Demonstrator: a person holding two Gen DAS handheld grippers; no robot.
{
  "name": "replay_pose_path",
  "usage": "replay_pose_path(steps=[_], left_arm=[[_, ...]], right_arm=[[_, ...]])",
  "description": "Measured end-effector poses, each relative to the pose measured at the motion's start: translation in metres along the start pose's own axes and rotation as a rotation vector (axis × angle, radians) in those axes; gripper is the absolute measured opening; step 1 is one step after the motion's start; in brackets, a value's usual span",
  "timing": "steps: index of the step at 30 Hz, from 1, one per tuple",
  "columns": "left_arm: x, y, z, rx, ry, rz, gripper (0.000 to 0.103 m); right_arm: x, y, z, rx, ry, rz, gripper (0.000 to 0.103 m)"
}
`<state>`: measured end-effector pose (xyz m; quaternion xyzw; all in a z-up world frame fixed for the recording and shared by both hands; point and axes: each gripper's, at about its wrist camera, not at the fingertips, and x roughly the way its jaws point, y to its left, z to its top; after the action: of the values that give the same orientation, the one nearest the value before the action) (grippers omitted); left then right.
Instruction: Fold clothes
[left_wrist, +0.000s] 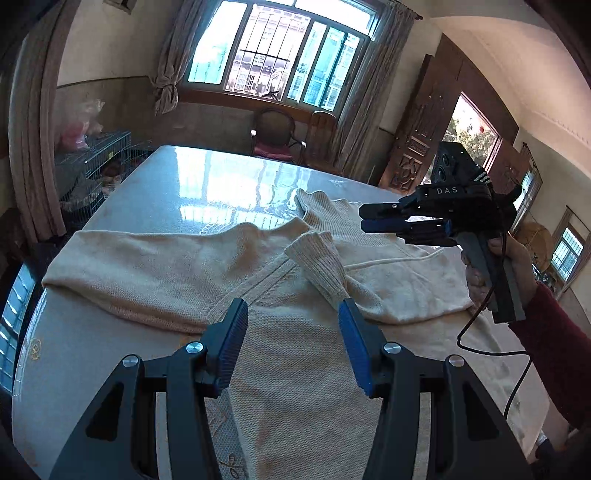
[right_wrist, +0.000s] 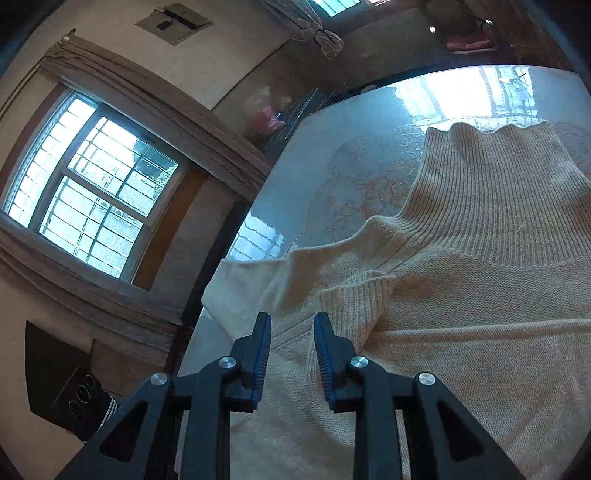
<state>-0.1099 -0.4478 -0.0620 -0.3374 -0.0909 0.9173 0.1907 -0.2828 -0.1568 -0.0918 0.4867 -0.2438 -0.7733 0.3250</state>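
Note:
A cream knitted turtleneck sweater (left_wrist: 166, 273) lies flat on the glossy pale table (left_wrist: 221, 177). Its ribbed collar (left_wrist: 317, 210) points to the far side, and one sleeve is folded across the chest with its ribbed cuff (left_wrist: 317, 254) on top. My left gripper (left_wrist: 293, 314) hovers open over the sweater's lower body, empty. My right gripper (left_wrist: 364, 218) hangs above the sweater's right shoulder, fingers a little apart. In the right wrist view the right gripper (right_wrist: 292, 325) is open with a narrow gap, holding nothing, just short of the cuff (right_wrist: 354, 295) and collar (right_wrist: 498, 192).
A hand (left_wrist: 480, 273) in a dark red sleeve (left_wrist: 554, 350) holds the right gripper, with a black cable (left_wrist: 491, 332) trailing over the table's right side. Beyond the far edge stand chairs (left_wrist: 275, 133), and a wire cage (left_wrist: 99, 155) at the far left. The tabletop (right_wrist: 332, 155) shows bare beyond the collar.

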Motion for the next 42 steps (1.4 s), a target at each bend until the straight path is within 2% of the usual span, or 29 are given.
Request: replay_pose_path(steps=[4,6,8,10,12,13,14,15,19,22,25,29,33,37,38,39,40,42], left_arm=[[0.001,0.014,0.01,-0.052,-0.023,-0.017,0.054],[0.002,0.022,0.013,-0.088,-0.022,-0.023,0.054],[0.002,0.028,0.013,-0.118,-0.024,-0.032,0.054],[0.003,0.032,0.012,-0.137,-0.016,-0.03,0.054],[0.001,0.036,0.011,-0.143,-0.02,-0.023,0.054],[0.0,0.038,0.01,-0.145,-0.023,-0.02,0.054],[-0.002,0.04,0.01,-0.147,-0.027,-0.022,0.054],[-0.005,0.042,0.009,-0.149,-0.031,-0.023,0.054],[-0.007,0.049,0.012,-0.156,-0.041,0.004,0.054],[-0.008,0.055,0.014,-0.162,-0.047,0.024,0.054],[-0.006,0.064,0.016,-0.217,-0.047,-0.001,0.054],[-0.008,0.068,0.013,-0.214,-0.05,0.003,0.054],[-0.009,0.069,0.007,-0.184,-0.029,0.018,0.054],[-0.01,0.073,0.004,-0.195,-0.03,0.022,0.054],[-0.011,0.074,0.004,-0.198,-0.032,0.023,0.054],[-0.012,0.074,0.003,-0.2,-0.035,0.025,0.054],[-0.012,0.075,0.003,-0.202,-0.038,0.027,0.054],[-0.014,0.075,0.003,-0.203,-0.042,0.027,0.054]], right_arm=[[-0.002,-0.006,0.013,0.153,0.028,0.028,0.026],[0.014,-0.016,0.02,0.292,0.061,0.024,0.027],[0.029,-0.032,0.015,0.408,0.08,-0.027,0.031],[0.051,-0.043,0.009,0.477,0.139,-0.055,0.032],[0.072,-0.032,0.003,0.443,0.17,0.059,0.032],[0.079,-0.019,0.001,0.407,0.193,0.189,0.032],[0.08,-0.008,-0.001,0.38,0.192,0.263,0.032],[0.075,0.002,0.001,0.331,0.179,0.272,0.032],[0.04,0.028,0.016,0.146,0.081,-0.079,0.032],[0.032,0.051,0.016,0.052,0.14,-0.126,0.032],[0.049,0.079,0.006,-0.072,0.238,-0.164,0.032],[0.087,0.115,-0.012,-0.293,0.364,-0.284,0.032],[0.117,0.14,-0.036,-0.579,0.404,-0.489,0.032],[0.146,0.143,-0.05,-0.749,0.484,-0.606,0.032],[0.151,0.141,-0.05,-0.776,0.485,-0.648,0.03],[0.152,0.135,-0.046,-0.751,0.471,-0.664,0.027],[0.149,0.127,-0.037,-0.675,0.459,-0.628,0.014],[0.137,0.112,-0.02,-0.558,0.43,-0.56,0.01]])
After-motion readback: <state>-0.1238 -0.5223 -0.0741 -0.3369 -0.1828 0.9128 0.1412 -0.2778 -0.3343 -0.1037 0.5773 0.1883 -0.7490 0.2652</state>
